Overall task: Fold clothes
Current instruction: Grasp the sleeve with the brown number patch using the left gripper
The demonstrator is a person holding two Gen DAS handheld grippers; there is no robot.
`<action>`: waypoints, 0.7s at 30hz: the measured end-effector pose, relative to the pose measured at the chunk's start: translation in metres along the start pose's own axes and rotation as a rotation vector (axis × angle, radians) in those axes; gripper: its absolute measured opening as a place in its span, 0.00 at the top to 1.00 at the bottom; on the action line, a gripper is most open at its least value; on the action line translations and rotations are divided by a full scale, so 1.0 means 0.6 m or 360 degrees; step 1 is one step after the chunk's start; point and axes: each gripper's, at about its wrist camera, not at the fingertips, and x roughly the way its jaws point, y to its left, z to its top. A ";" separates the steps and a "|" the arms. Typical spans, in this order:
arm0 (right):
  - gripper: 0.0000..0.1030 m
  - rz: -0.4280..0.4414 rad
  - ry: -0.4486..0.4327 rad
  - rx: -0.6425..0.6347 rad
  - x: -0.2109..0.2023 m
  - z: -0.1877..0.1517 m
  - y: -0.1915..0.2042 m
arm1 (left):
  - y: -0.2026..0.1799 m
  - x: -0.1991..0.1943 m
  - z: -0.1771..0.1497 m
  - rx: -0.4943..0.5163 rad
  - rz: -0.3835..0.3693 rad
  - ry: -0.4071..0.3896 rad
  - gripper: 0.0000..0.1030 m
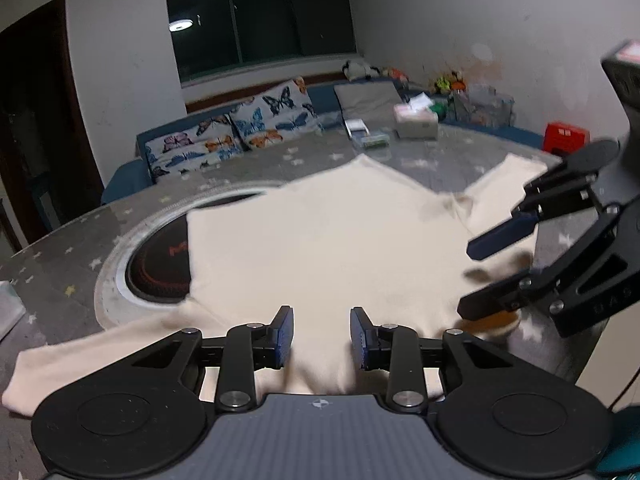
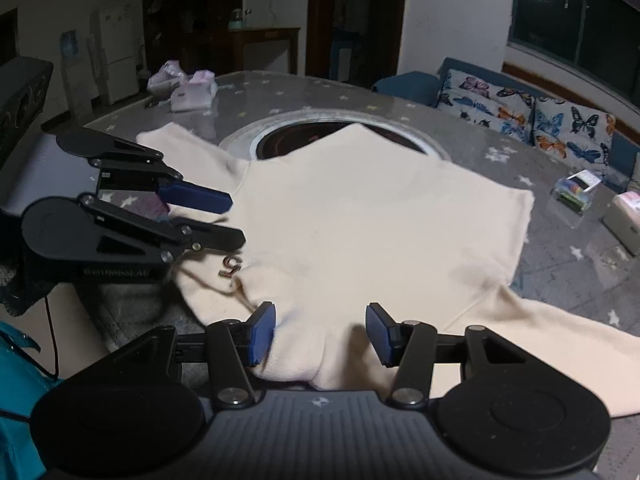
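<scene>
A cream long-sleeved top lies spread on a grey star-patterned table. One sleeve runs to the lower left in the left wrist view, the other to the lower right in the right wrist view. My left gripper hovers at the near edge of the cloth, jaws apart, with fabric lying under the gap and the pads not pressing on it. My right gripper stands wider apart over the same near edge, a soft bulge of cloth between its blue pads.
A round inset cooktop is half covered by the top. A tissue box, small packets and a red box stand at the far edge; pink packs at another. A sofa with butterfly cushions lies beyond.
</scene>
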 end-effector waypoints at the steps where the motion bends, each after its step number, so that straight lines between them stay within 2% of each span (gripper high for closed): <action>1: 0.51 -0.0012 -0.0014 0.0011 -0.004 0.000 -0.003 | -0.001 0.000 0.005 -0.0009 -0.0008 -0.0018 0.67; 4: 0.51 -0.0032 -0.0014 0.0045 -0.003 -0.002 -0.010 | -0.011 0.007 0.014 -0.0013 -0.0047 -0.0045 0.67; 9: 0.51 -0.0037 0.0028 0.0071 0.000 -0.015 -0.015 | -0.034 0.028 0.001 0.0037 -0.0116 0.0023 0.67; 13: 0.51 -0.0049 -0.0009 0.0107 -0.010 -0.010 -0.032 | -0.038 0.027 -0.009 0.0047 -0.0132 0.0049 0.67; 21: 0.51 -0.0158 -0.0063 0.0224 0.008 0.014 -0.087 | -0.037 0.028 -0.010 0.0038 -0.0126 0.0063 0.67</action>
